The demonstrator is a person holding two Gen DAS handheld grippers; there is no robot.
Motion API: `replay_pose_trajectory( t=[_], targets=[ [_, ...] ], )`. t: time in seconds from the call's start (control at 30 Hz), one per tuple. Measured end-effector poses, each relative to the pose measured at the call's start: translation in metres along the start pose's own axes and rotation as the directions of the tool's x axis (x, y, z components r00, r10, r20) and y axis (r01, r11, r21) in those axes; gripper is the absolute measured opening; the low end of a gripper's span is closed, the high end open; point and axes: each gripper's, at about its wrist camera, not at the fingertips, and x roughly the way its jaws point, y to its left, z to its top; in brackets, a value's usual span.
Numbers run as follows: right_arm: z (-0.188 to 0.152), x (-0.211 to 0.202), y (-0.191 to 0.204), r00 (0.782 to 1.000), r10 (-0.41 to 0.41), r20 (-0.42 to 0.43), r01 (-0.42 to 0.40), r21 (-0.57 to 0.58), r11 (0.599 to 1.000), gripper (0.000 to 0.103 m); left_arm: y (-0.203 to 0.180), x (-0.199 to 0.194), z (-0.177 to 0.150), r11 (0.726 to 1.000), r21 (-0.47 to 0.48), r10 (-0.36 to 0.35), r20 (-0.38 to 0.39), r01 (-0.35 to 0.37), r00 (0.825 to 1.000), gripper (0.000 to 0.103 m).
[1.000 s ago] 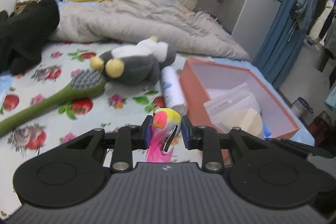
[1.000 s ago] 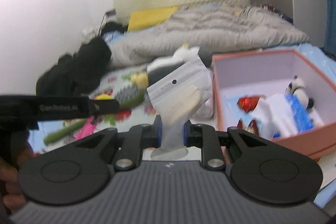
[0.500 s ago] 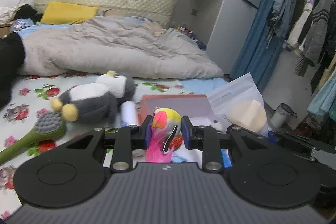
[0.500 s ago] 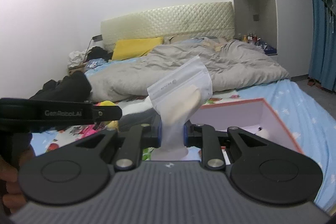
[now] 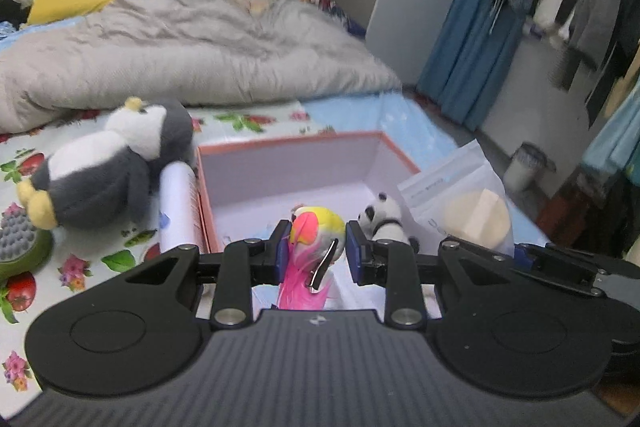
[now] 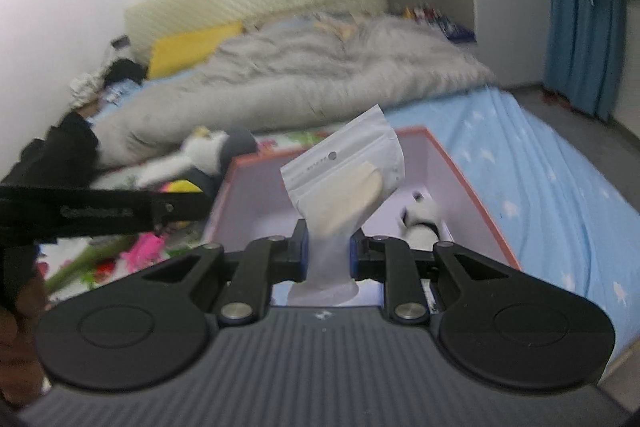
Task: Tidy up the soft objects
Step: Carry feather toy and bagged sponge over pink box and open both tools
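My left gripper [image 5: 314, 253] is clamped on a small pink-and-yellow plush toy [image 5: 316, 233], its pink tail hanging down toward me between the pads. My right gripper [image 6: 328, 253] is pinched on the lower end of a white zip pouch [image 6: 344, 179], whose long axis stands up and leans toward 1 o'clock.

Just past both sets of fingertips, at 12 o'clock, lies the open pink-rimmed box [image 5: 288, 143], its long axis running away from me. Both loads look to hang over its near end, so I judge the drop is straight down; neither hand looks clearly nearer.

Inside, at 1 o'clock from my left fingers, sits a small panda plush [image 5: 382, 217].

Farther out at 10 o'clock, outside the box, lies a penguin plush [image 5: 116, 163] on the floral sheet [image 5: 80, 263], still to collect.
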Motion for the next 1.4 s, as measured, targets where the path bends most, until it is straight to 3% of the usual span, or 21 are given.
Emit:
replay_pose_trajectory(
  t=[0.4, 0.63, 0.73, 0.77, 0.8, 0.87, 1.07, 1.4],
  targets=[
    [-0.035, 0.052, -0.040, 0.988, -0.047, -0.148, 0.056, 0.058, 0.997, 0.024, -0.007, 0.104, -0.014, 0.999, 0.043, -0.006, -0.186, 0.014, 0.983, 0.033],
    [-0.038, 0.057, -0.042, 0.985, -0.044, -0.165, 0.055, 0.061, 0.997, 0.024, -0.007, 0.123, -0.021, 0.999, 0.050, 0.001, -0.228, 0.010, 0.974, 0.033],
    [-0.035, 0.055, -0.041, 0.986, -0.052, -0.161, 0.063, 0.068, 0.996, 0.027, -0.006, 0.121, -0.021, 0.999, 0.051, 0.000, -0.226, 0.012, 0.974, 0.034],
    [-0.034, 0.055, -0.042, 0.985, -0.060, -0.162, 0.072, 0.072, 0.995, 0.034, -0.006, 0.119, -0.021, 0.999, 0.051, -0.002, -0.225, 0.013, 0.974, 0.037],
    [-0.033, 0.054, -0.041, 0.984, -0.064, -0.164, 0.077, 0.075, 0.994, 0.040, -0.006, 0.117, -0.020, 0.999, 0.052, 0.000, -0.224, 0.012, 0.975, 0.050],
    [-0.031, 0.049, -0.041, 0.986, -0.061, -0.157, 0.074, 0.078, 0.994, 0.046, -0.007, 0.111, -0.018, 0.998, 0.057, 0.000, -0.221, 0.013, 0.975, 0.065],
    [-0.019, 0.022, -0.034, 0.992, -0.070, -0.107, 0.079, 0.074, 0.994, 0.046, -0.015, 0.083, -0.008, 0.992, 0.123, 0.007, -0.178, 0.016, 0.984, 0.065],
    [0.012, -0.057, -0.006, 0.995, -0.086, 0.056, 0.083, 0.051, 0.995, 0.046, -0.020, -0.001, 0.012, 0.990, 0.125, -0.054, -0.067, 0.062, 0.996, 0.066]
  ],
)
